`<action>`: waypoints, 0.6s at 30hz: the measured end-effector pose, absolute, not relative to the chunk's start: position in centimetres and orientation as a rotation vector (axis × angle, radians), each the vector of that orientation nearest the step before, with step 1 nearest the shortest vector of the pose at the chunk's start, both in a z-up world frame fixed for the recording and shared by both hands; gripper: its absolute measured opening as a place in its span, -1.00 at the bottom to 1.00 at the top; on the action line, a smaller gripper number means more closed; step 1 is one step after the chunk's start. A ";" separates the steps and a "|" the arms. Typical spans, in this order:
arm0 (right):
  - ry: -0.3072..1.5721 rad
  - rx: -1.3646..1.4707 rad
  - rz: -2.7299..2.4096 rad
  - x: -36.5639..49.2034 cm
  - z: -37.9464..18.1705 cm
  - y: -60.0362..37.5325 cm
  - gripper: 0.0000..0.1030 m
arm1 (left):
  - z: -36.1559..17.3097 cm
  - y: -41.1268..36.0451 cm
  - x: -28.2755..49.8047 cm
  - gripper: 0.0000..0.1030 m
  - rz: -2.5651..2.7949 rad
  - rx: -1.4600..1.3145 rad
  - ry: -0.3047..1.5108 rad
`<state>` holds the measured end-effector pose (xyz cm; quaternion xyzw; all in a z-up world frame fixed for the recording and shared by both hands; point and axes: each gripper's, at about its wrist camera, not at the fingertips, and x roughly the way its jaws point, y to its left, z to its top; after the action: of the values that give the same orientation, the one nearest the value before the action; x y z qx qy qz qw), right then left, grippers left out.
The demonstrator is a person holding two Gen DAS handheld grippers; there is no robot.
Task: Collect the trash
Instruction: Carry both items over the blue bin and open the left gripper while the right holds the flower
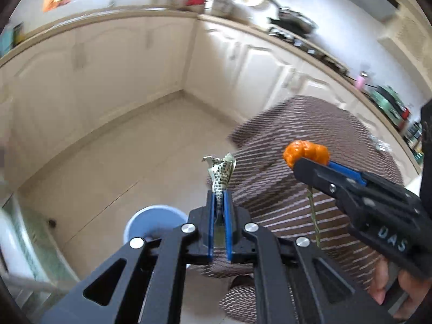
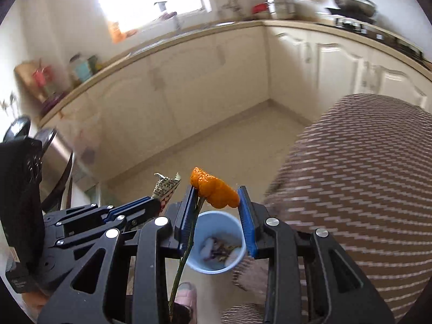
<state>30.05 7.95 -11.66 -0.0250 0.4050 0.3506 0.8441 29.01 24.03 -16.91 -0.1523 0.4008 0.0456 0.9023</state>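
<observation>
The left gripper [image 1: 220, 197] was clamped on a crumpled printed wrapper [image 1: 222, 171], and the right gripper [image 2: 216, 202] was closed on an orange peel [image 2: 214, 190] with a green stem [image 2: 183, 256] hanging down. Only in the right wrist view were scraps seen inside the blue bin [image 2: 216, 243] on the floor below; in the left, merely its rim [image 1: 151, 216]. "DAS" was read on the right gripper there

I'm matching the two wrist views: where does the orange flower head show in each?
Left wrist: orange flower head right of centre, at the right hand-held gripper tips.
Right wrist: orange flower head centre, between the blue pads, above the blue bin.
Shared landmark: the blue bin.
</observation>
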 end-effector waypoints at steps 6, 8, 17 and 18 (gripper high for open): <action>0.923 -0.111 0.785 29.0 -15.6 13.5 -0.41 | -22.1 30.0 27.6 -0.88 0.194 -0.396 0.914; 0.939 -0.147 0.782 29.1 -17.1 14.9 -0.41 | -24.1 31.3 28.0 -0.88 0.206 -0.431 0.948; 1.003 -0.198 0.741 31.4 -21.9 16.9 -0.41 | -29.3 33.0 31.9 -0.50 0.233 -0.494 1.006; 1.007 -0.199 0.739 31.5 -22.2 16.9 -0.41 | -29.7 33.2 32.2 -0.47 0.229 -0.503 1.004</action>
<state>31.46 16.88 -22.20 -0.0932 0.4707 0.3454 0.8065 32.23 33.25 -29.67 -0.2378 0.4751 0.1085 0.8402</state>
